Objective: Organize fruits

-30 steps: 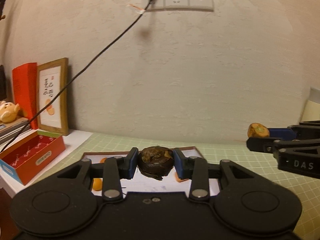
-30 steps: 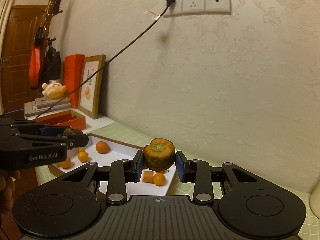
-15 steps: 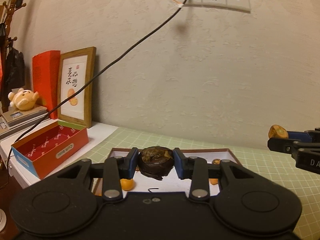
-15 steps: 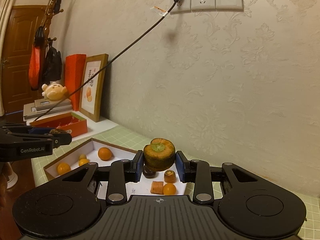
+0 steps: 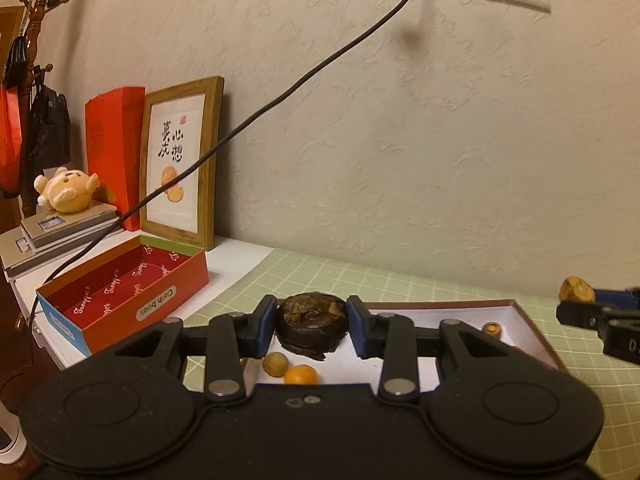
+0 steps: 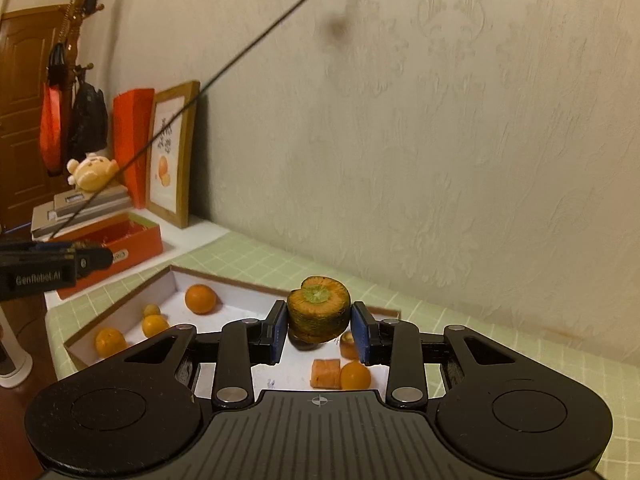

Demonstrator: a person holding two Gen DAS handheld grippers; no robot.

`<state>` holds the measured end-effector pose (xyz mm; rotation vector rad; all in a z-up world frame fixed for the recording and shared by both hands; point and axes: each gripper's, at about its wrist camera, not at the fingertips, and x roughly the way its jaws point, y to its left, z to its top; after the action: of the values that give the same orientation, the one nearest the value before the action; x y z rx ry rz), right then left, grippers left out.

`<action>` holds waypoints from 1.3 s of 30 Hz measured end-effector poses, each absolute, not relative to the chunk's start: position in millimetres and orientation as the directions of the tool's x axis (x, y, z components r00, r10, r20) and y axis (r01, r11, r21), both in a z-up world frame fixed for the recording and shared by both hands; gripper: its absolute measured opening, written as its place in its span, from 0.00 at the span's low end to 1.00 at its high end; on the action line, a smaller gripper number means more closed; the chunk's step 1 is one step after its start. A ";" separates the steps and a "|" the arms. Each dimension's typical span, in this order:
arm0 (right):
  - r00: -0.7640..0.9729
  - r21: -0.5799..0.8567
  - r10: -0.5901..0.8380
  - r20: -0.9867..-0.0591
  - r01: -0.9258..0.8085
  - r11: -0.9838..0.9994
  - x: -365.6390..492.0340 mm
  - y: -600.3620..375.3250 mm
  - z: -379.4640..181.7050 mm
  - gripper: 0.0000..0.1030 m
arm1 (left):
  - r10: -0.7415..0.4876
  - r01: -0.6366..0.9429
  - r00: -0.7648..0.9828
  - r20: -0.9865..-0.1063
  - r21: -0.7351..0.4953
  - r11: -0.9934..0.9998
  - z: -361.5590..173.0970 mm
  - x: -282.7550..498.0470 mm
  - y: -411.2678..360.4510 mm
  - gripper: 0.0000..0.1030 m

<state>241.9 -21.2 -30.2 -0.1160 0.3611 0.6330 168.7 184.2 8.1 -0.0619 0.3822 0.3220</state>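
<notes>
My left gripper [image 5: 312, 326] is shut on a dark brown dried fruit [image 5: 311, 322] and holds it above the near left end of a shallow white tray [image 5: 528, 320]. My right gripper [image 6: 319, 330] is shut on an orange-green ribbed fruit [image 6: 319, 307] above the same tray [image 6: 120, 312]. Several small oranges [image 6: 200, 299] lie in the tray's left part; an orange chunk [image 6: 325, 373] and a small orange [image 6: 355, 375] lie below my right gripper. The right gripper's tip with its fruit [image 5: 576, 289] shows at the right of the left wrist view.
An open red box [image 5: 132, 284] stands left of the tray. Behind it are a framed picture [image 5: 180, 164], a red carton [image 5: 114, 148], stacked books with a plush toy [image 5: 66, 188], and a black cable [image 5: 280, 100] from the wall socket. A green grid mat [image 6: 540, 360] covers the table.
Both grippers have shifted left and tilted down a little with their fruits still held. The tray now sits closer under them, and the red box has come nearer in the left view.
</notes>
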 end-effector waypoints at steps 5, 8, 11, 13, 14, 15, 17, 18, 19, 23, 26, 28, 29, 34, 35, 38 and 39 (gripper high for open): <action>0.739 0.013 0.547 -0.394 -0.590 0.807 255.6 -13.8 -39.4 0.33 | 0.299 -0.326 0.863 -0.407 0.002 0.945 -2.5 179.8 191.3 0.27; 0.743 0.008 0.537 -0.399 -0.583 0.813 265.1 -8.7 -39.6 0.33 | 0.298 -0.328 0.857 -0.420 0.002 0.945 -7.2 182.3 195.2 0.27; 0.749 -0.014 0.528 -0.400 -0.581 0.814 272.8 -4.7 -40.6 0.34 | 0.298 -0.332 0.850 -0.435 -0.002 0.943 -11.4 183.6 199.0 0.27; 0.744 -0.010 0.525 -0.414 -0.580 0.814 276.3 -5.7 -42.7 0.33 | 0.297 -0.333 0.843 -0.448 -0.002 0.943 -14.6 185.6 201.5 0.27; 0.741 -0.011 0.523 -0.421 -0.580 0.814 276.2 -6.4 -44.2 0.33 | 0.298 -0.334 0.840 -0.454 0.000 0.943 -15.8 186.2 202.1 0.27; 0.739 -0.016 0.520 -0.428 -0.582 0.813 275.0 -6.8 -46.0 0.33 | 0.299 -0.335 0.838 -0.457 0.003 0.942 -16.9 186.5 203.1 0.27; 0.735 -0.029 0.516 -0.441 -0.586 0.810 271.9 -6.9 -49.9 0.33 | 0.302 -0.339 0.833 -0.464 0.003 0.941 -18.8 185.9 205.1 0.27; 0.732 -0.029 0.515 -0.446 -0.586 0.809 271.8 -6.5 -51.1 0.34 | 0.302 -0.341 0.830 -0.469 0.001 0.940 -20.0 185.7 206.1 0.27; 0.732 -0.028 0.512 -0.449 -0.584 0.811 271.5 -6.7 -51.7 0.33 | 0.302 -0.342 0.828 -0.473 0.001 0.940 -21.3 185.3 206.7 0.27; 0.736 -0.025 0.506 -0.450 -0.576 0.817 269.7 -8.2 -51.5 0.34 | 0.305 -0.343 0.819 -0.487 0.012 0.939 -25.0 183.8 207.2 0.27; 0.741 -0.023 0.508 -0.439 -0.575 0.818 265.6 -12.2 -52.2 0.40 | 0.318 -0.350 0.815 -0.484 0.024 0.936 -27.8 181.4 207.2 0.57; 0.765 -0.039 0.484 -0.426 -0.550 0.835 266.1 -10.6 -52.7 1.00 | 0.383 -0.398 0.812 -0.440 0.062 0.915 -26.4 175.4 203.7 0.94; 0.800 -0.041 0.473 -0.369 -0.522 0.852 261.6 -15.3 -52.4 1.00 | 0.398 -0.405 0.818 -0.415 0.075 0.911 -24.7 171.9 201.8 0.94; 0.795 -0.028 0.482 -0.369 -0.528 0.849 266.3 -13.8 -52.2 1.00 | 0.365 -0.369 0.831 -0.420 0.075 0.927 -21.7 171.0 195.9 0.94; 0.793 -0.028 0.483 -0.371 -0.529 0.848 267.2 -12.0 -53.0 1.00 | 0.361 -0.363 0.831 -0.423 0.078 0.928 -21.5 172.2 194.8 0.94; 0.789 -0.034 0.490 -0.371 -0.539 0.842 264.5 -9.5 -53.8 1.00 | 0.355 -0.356 0.832 -0.427 0.080 0.931 -21.0 174.2 192.9 0.94; 0.788 -0.036 0.490 -0.373 -0.540 0.841 265.4 -8.3 -54.5 1.00 | 0.353 -0.354 0.832 -0.428 0.082 0.932 -21.7 174.4 192.7 0.94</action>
<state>265.4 -8.3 -54.5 -0.1440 0.3619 0.5571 174.4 192.7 -21.7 -0.0006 0.4537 0.3749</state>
